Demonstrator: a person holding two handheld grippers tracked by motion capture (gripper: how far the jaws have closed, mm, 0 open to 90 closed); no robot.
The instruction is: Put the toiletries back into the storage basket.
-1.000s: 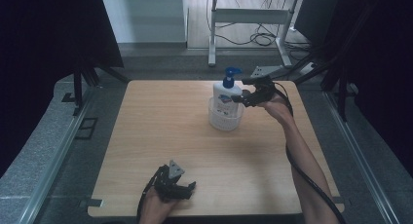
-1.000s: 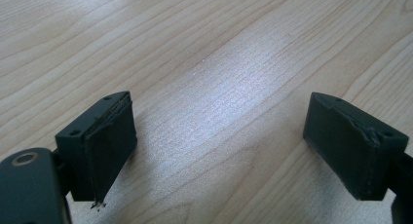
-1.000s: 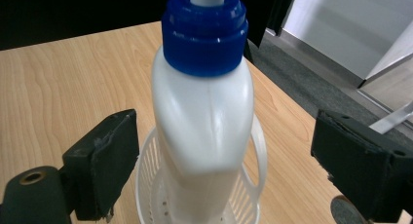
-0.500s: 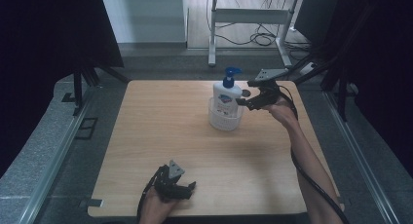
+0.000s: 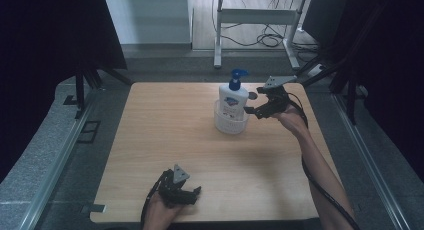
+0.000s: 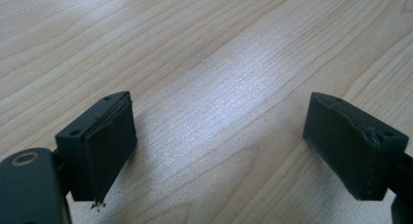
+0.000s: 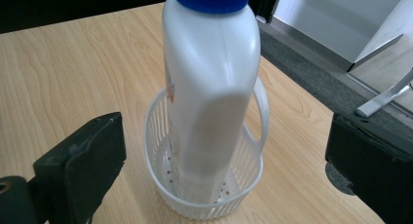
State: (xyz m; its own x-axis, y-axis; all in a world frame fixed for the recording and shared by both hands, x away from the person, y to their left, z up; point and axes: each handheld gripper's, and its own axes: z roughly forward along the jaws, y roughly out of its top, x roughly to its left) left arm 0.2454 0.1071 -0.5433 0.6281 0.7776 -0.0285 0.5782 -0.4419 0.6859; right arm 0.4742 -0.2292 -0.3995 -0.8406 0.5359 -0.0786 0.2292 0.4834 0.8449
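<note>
**Lining up on the soap bottle**

Nearest me, my left gripper rests on the wooden table well short of the basket, jaws spread wide around nothing. Farther out, the white pump bottle with its blue pump stands upright in the small white slotted basket. My right gripper hangs just beside the bottle, jaws released, not touching. I'd square them on the bottle's narrow sides above the basket's rim before closing.
</note>
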